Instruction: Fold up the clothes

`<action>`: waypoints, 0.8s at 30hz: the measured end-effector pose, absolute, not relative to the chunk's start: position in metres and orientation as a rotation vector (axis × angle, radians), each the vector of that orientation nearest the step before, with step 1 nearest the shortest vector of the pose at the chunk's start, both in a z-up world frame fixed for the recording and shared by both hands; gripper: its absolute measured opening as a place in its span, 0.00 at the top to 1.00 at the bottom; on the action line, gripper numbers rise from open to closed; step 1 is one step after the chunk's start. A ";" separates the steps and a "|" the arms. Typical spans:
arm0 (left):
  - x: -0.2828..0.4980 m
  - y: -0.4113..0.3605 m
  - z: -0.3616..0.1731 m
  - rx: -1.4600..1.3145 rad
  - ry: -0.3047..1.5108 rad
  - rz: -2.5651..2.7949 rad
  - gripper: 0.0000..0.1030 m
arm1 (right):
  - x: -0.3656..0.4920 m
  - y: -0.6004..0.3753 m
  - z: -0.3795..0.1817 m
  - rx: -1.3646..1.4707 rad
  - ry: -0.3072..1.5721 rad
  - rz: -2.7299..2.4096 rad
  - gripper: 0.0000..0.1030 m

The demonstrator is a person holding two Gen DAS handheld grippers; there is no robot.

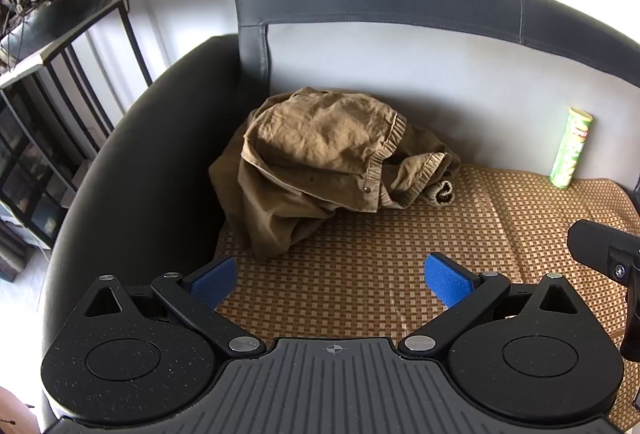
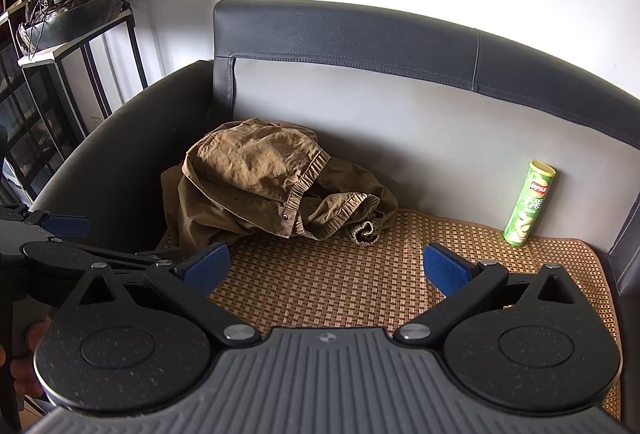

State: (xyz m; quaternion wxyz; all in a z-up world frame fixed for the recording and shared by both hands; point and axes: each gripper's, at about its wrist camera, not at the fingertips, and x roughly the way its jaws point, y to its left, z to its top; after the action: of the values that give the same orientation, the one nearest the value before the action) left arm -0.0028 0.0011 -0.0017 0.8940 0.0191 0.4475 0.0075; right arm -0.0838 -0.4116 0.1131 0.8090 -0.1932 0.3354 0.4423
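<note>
A crumpled tan garment (image 1: 320, 162) (image 2: 264, 182) with elastic cuffs lies heaped in the left corner of a sofa seat, on a woven brown mat (image 1: 372, 254) (image 2: 348, 282). My left gripper (image 1: 332, 282) hovers open over the mat, just short of the garment's near edge, nothing between its blue pads (image 1: 214, 280). My right gripper (image 2: 326, 270) is also open and empty, above the mat in front of the heap. In the right wrist view the left gripper's blue-tipped finger (image 2: 66, 226) shows at the left edge.
A green tube of crisps (image 1: 570, 148) (image 2: 528, 204) stands upright against the grey backrest at the right. The dark sofa armrest (image 1: 152, 154) curves along the left. A black shelf with a plant dish (image 1: 52, 6) stands beyond it. A hand (image 2: 24, 358) shows at lower left.
</note>
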 end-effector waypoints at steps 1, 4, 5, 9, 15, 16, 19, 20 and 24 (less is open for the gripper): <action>-0.003 0.001 -0.001 0.040 0.928 0.015 0.00 | -0.084 -0.412 0.113 -0.413 0.717 0.946 0.00; -0.002 0.001 0.000 0.040 0.930 0.016 0.00 | -0.084 -0.411 0.114 -0.413 0.718 0.945 0.00; -0.003 0.001 0.000 0.040 0.931 0.016 0.00 | -0.084 -0.412 0.114 -0.413 0.717 0.945 0.00; -0.003 0.001 0.001 0.044 0.930 0.016 0.00 | -0.084 -0.412 0.114 -0.412 0.718 0.943 0.00; -0.004 0.002 0.003 0.049 0.930 0.014 0.00 | -0.084 -0.413 0.112 -0.412 0.718 0.942 0.00; -0.004 0.002 0.004 0.050 0.930 0.014 0.00 | -0.085 -0.413 0.112 -0.412 0.718 0.942 0.00; -0.005 0.003 0.005 0.051 0.931 0.015 0.00 | -0.085 -0.413 0.112 -0.411 0.720 0.944 0.00; -0.005 0.003 0.005 0.051 0.930 0.016 0.00 | -0.085 -0.413 0.112 -0.411 0.719 0.945 0.00; -0.006 0.004 0.007 0.055 0.927 0.016 0.00 | -0.085 -0.413 0.113 -0.410 0.716 0.948 0.00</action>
State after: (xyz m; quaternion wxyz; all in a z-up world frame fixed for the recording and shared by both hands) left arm -0.0060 0.0035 0.0070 0.8941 0.0264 0.4471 0.0075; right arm -0.0847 -0.4132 0.1128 0.8090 -0.1919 0.3350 0.4433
